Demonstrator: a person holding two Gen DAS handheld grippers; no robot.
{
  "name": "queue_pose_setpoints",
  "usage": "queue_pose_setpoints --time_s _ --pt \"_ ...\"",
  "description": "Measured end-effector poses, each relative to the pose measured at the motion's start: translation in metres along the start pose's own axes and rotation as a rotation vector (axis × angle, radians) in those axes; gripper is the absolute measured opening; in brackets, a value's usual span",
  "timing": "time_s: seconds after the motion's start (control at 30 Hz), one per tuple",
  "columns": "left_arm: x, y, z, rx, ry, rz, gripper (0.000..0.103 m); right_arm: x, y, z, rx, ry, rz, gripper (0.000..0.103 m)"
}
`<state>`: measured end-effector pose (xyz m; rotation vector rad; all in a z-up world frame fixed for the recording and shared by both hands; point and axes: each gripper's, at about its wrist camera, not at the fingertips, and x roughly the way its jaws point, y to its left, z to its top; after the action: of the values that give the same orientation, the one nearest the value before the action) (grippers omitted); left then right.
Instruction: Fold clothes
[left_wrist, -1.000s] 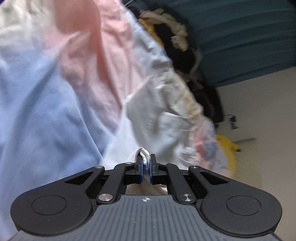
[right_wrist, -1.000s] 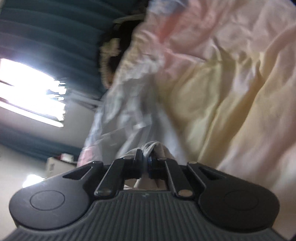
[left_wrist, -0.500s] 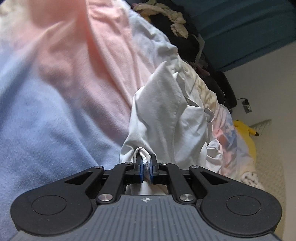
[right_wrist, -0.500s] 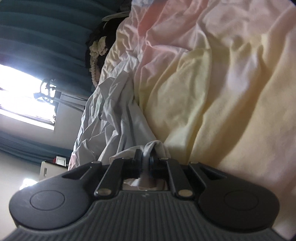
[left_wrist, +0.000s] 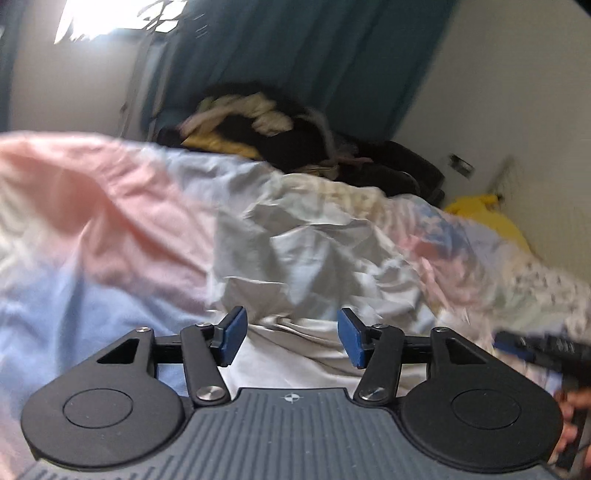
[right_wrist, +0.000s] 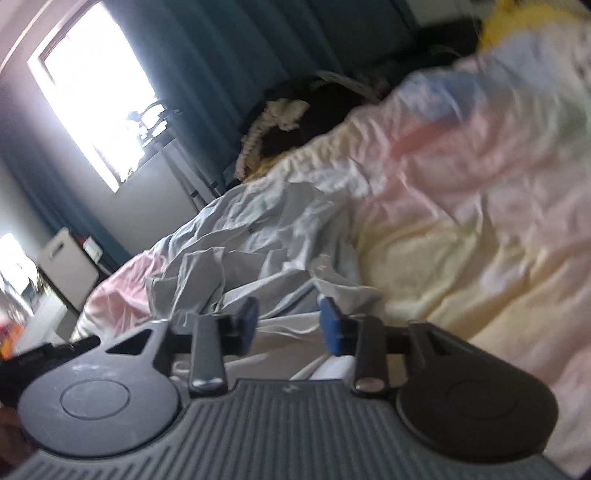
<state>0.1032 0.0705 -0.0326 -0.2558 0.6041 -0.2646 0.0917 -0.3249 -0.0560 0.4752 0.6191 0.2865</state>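
A crumpled white garment (left_wrist: 314, 258) lies on a bed covered by a pastel pink, blue and yellow sheet (left_wrist: 92, 221). My left gripper (left_wrist: 291, 338) is open and empty, its blue pads just above the garment's near edge. In the right wrist view the same white garment (right_wrist: 258, 243) lies in a heap ahead of my right gripper (right_wrist: 288, 325), which is open and empty over the cloth's near edge. The pastel sheet (right_wrist: 461, 221) fills the right side. Both views are motion-blurred.
A pile of dark and cream clothes (left_wrist: 280, 129) sits at the far end of the bed, before teal curtains (left_wrist: 295, 55). A yellow soft toy (left_wrist: 487, 218) lies at the far right. A bright window (right_wrist: 96, 92) and a white appliance (right_wrist: 66, 269) stand at left.
Both grippers were shut on the white garment's edge; now both have opened and let it go. The garment has dropped into a heap on the bed and the cameras have tilted up.
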Motion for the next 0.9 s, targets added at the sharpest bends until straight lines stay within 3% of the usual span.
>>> queue_pose_setpoints --time_s 0.17,0.37,0.6,0.9 --pt "0.018 -0.036 -0.015 0.097 0.057 0.018 0.059 0.032 0.023 -0.023 -0.118 0.082 0.037 0.022" --pt "0.061 -0.062 -0.028 0.205 0.129 0.065 0.059 0.076 0.031 -0.035 -0.234 0.145 -0.021 0.021" --pt "0.102 -0.047 -0.032 0.186 0.187 0.095 0.059 0.101 0.024 -0.038 -0.266 0.143 -0.008 0.022" --pt "0.098 -0.027 -0.026 0.143 0.177 0.021 0.059 0.101 0.007 -0.023 -0.195 0.125 -0.114 0.012"
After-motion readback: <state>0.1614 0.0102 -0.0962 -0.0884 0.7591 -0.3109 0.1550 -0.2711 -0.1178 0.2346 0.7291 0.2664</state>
